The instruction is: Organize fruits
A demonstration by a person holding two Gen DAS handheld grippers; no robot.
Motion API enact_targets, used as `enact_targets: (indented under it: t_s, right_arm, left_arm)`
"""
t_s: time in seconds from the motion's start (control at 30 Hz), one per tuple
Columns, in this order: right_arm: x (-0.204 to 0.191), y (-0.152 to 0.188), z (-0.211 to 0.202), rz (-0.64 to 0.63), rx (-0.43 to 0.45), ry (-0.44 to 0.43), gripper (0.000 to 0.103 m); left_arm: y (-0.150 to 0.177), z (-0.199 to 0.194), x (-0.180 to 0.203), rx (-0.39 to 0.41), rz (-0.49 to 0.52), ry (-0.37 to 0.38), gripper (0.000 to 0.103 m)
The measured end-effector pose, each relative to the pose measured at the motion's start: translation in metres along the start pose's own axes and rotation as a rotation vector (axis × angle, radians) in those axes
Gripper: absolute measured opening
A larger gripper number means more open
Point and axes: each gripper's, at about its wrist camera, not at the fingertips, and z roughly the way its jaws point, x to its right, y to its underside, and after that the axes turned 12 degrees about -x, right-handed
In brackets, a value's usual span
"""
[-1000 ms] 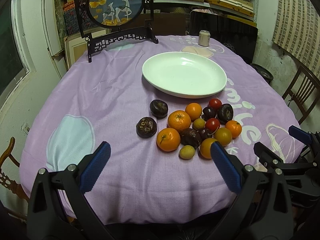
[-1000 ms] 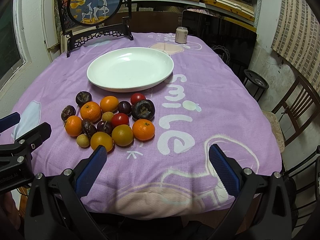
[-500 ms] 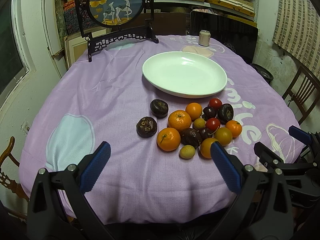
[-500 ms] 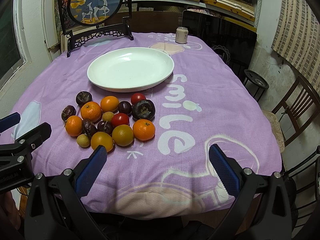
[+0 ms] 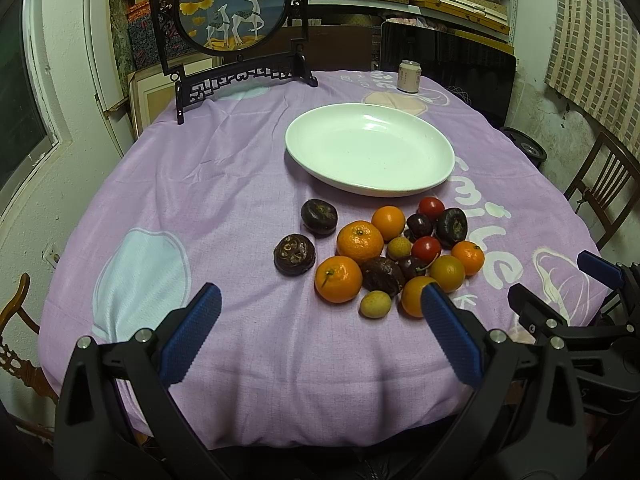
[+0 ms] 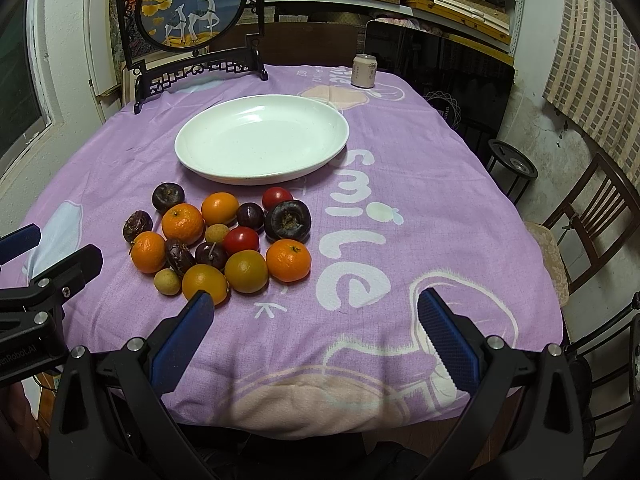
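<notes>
The left gripper (image 5: 320,322) hangs above the near edge of the table with its blue-padded jaws spread wide and nothing between them. The right gripper (image 6: 312,324) sits beside it, equally wide and empty, over the near right part of the purple tablecloth (image 6: 420,184).

Just beyond the left gripper's right finger lies the pile of fruit (image 5: 384,256), all resting on the cloth: several mandarins (image 5: 359,241), two small yellow-green fruits (image 5: 375,304), two red cherry tomatoes (image 5: 431,207), dark plums and dark wrinkled fruits packed close together. Two of the dark fruits (image 5: 294,254) sit slightly apart on the left of the cluster. In the right wrist view the same pile (image 6: 224,240) lies ahead and to the left of the jaws.

Behind the fruit stands a white plate (image 5: 320,148), holding nothing, its near rim just beside the closest pieces. Farther back are a small can (image 5: 409,76) and a round painted screen (image 5: 232,4) on a dark carved stand.
</notes>
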Motion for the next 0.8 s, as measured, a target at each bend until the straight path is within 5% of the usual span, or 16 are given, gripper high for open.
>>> enact_targets:
  t_s: [0.8]
  right_arm:
    - [0.0001,0.0008,0.0015,0.0,0.0,0.001,0.102]
  left_arm:
    - [-0.0006,0.0002,-0.0007,-0.004,-0.002,0.002,0.101]
